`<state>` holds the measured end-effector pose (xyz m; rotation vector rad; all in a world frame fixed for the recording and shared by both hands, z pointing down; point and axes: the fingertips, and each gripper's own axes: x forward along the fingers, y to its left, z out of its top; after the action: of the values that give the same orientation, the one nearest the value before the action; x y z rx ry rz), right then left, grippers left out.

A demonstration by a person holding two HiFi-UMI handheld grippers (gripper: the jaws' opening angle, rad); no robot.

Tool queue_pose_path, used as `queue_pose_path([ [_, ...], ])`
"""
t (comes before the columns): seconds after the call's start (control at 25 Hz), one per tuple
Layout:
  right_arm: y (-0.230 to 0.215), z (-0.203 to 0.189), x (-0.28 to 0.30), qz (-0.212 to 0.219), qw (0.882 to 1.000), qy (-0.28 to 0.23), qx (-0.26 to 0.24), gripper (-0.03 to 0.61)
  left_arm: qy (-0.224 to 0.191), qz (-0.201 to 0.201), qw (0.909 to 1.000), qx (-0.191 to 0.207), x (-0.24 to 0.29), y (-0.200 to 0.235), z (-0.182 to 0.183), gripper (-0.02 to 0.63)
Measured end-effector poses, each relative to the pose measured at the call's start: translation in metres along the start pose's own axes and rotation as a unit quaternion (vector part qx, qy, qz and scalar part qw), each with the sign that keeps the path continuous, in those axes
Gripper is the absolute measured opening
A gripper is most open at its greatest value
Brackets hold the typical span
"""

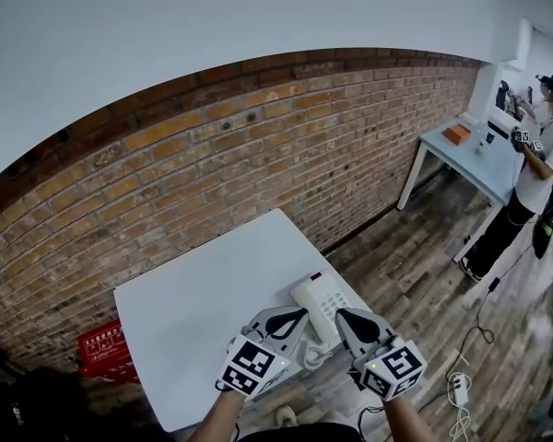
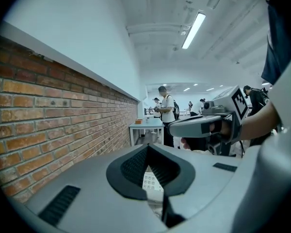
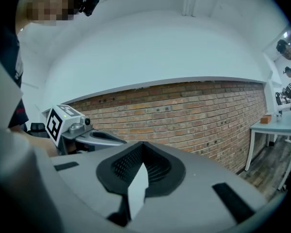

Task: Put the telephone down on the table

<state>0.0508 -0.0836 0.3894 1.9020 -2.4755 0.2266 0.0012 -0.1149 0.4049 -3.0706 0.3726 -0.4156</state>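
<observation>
A white telephone [image 1: 321,304] with a coiled cord lies on the white table [image 1: 203,311], near its front right corner. My left gripper [image 1: 301,316] hovers just over the telephone's near left side, jaws shut and empty. Close beside it, my right gripper [image 1: 340,315] hangs over the near right side, also shut with nothing in it. In the left gripper view the shut left gripper [image 2: 148,147] shows a sliver of the telephone's keypad [image 2: 149,181] beneath its jaws. In the right gripper view only a strip of the table [image 3: 137,193] shows below the shut right gripper [image 3: 143,144].
A brick wall [image 1: 212,173] runs behind the table. A red crate [image 1: 104,348] sits on the floor to the left. Far right stands another white table [image 1: 475,159] with a person [image 1: 535,178] beside it. A power strip [image 1: 459,390] and cables lie on the wooden floor.
</observation>
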Motion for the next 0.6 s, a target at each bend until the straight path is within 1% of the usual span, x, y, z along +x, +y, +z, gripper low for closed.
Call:
queue_pose_path([
  [0.28, -0.005, 0.013, -0.02, -0.006, 1.0, -0.014, -0.004, 0.012, -0.005, 0.0, 1.0, 0.004, 0.006, -0.012, 0.01, 0.008],
  [0.6, -0.006, 0.021, -0.054, 0.002, 1.0, -0.023, -0.01, 0.011, -0.019, 0.004, 0.9998, 0.008, 0.008, -0.049, 0.027, 0.008],
])
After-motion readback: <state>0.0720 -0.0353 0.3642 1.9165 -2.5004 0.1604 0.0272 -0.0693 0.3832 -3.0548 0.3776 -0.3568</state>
